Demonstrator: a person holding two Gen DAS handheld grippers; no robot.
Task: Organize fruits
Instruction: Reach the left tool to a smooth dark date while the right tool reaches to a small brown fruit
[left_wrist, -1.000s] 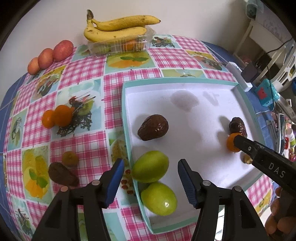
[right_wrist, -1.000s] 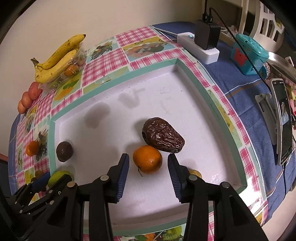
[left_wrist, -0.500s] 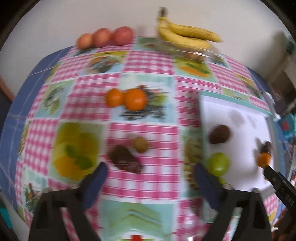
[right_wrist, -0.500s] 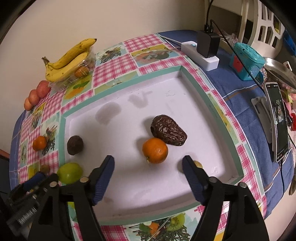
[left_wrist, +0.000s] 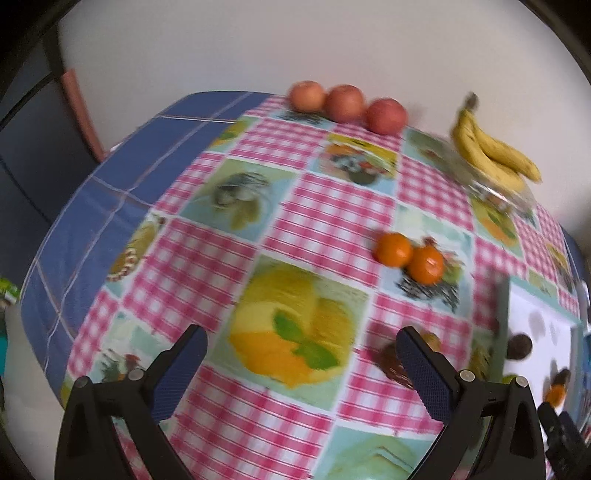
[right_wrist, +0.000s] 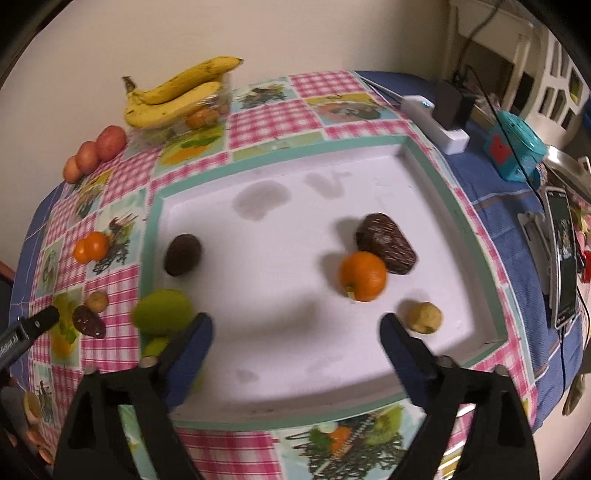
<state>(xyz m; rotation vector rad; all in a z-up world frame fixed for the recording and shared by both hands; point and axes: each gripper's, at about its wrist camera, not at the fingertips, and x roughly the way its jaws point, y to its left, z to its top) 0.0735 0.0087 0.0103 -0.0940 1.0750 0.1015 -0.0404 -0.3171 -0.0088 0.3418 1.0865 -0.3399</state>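
A white tray (right_wrist: 280, 155) with a green rim holds an orange (right_wrist: 362, 276), a wrinkled brown fruit (right_wrist: 386, 243), a dark avocado (right_wrist: 182, 254), a small tan fruit (right_wrist: 424, 317) and two green fruits (right_wrist: 162, 308). My right gripper (right_wrist: 295, 347) is open and empty above the tray's near part. My left gripper (left_wrist: 301, 365) is open and empty over the checked cloth, left of the tray (left_wrist: 539, 314). Two oranges (left_wrist: 408, 254) lie ahead of it. A dark fruit (left_wrist: 393, 363) and a small tan fruit (left_wrist: 430, 338) sit by its right finger.
Three red apples (left_wrist: 347, 103) and bananas (left_wrist: 491, 147) on a clear box stand at the table's far edge. A power strip (right_wrist: 436, 122), a teal box (right_wrist: 517, 147) and a phone (right_wrist: 563, 254) lie right of the tray. The left gripper's tip (right_wrist: 33, 325) shows at left.
My left gripper swung left, away from the green fruits in the tray, and opened wider. My right gripper opened, let go of the orange and drew back.
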